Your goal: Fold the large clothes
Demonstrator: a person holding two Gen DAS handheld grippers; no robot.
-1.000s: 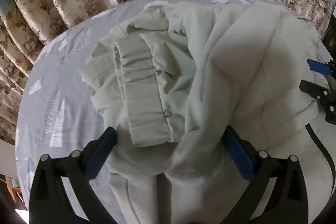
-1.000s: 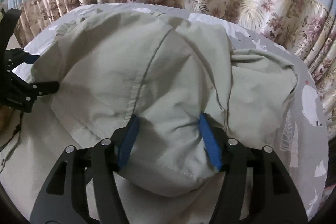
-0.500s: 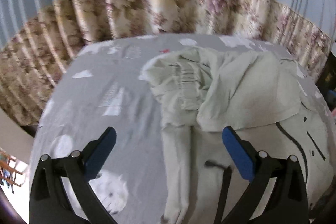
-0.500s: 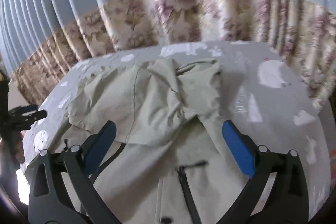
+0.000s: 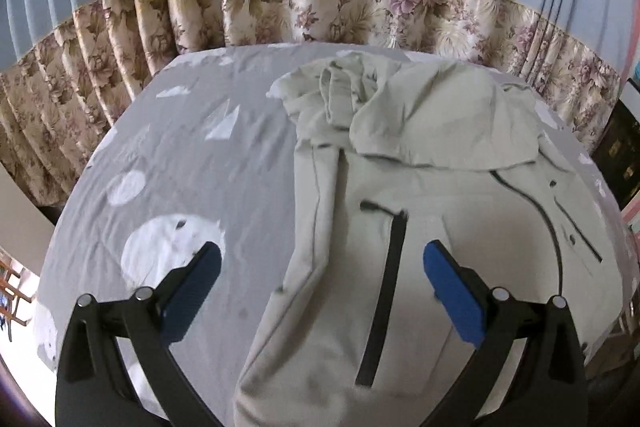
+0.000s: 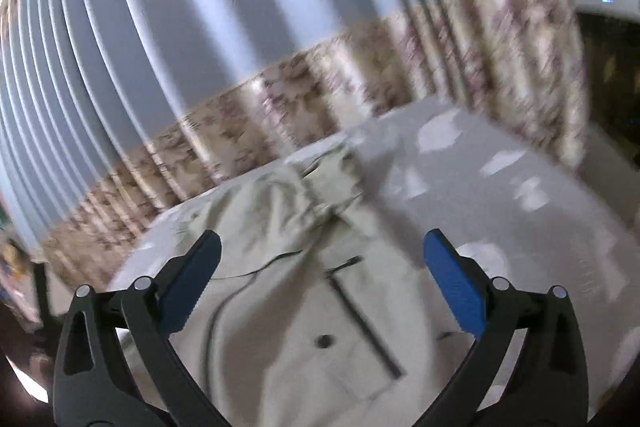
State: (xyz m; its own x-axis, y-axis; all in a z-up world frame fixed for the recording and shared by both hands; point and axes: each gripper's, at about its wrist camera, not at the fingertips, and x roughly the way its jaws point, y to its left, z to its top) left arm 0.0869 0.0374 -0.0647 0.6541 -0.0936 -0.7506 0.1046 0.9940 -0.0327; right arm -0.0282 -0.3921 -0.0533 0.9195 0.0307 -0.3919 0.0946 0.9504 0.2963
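Pale green-grey jacket (image 5: 432, 211) lies spread on a bed w/ grey sheet (image 5: 192, 163) printed in white shapes; jacket sits on the right part of the sheet in left wrist view, bare sheet to its left. Hood/top end bunched and folded down over the chest at the far end, near the floral curtain (image 5: 320, 3) w/ plain blue upper band. Elastic cuff of a sleeve (image 5: 336, 99) visible in that bunched part, just beside the folded hood. Black zip pocket (image 5: 384, 291) runs down the front, a thin black cord (image 5: 548, 227) curves to its right, small dark snaps by it. Left gripper (image 5: 322, 285) above the near part of the jacket, fingers (image 5: 454, 293) spread wide, blue pads, nothing between them, not touching cloth. Right gripper (image 6: 322, 285) likewise spread wide and holding nothing, hovering over the jacket (image 6: 304, 331); its view is tilted and motion-blurred. There the jacket front shows a dark zip line (image 6: 364, 323), one round snap (image 6: 324, 341) and a cord; bunched hood at the far end, grey sheet (image 6: 500, 187) to the right, curtain (image 6: 280, 99) behind. Dark furniture at far right edge, too blurred to ID.
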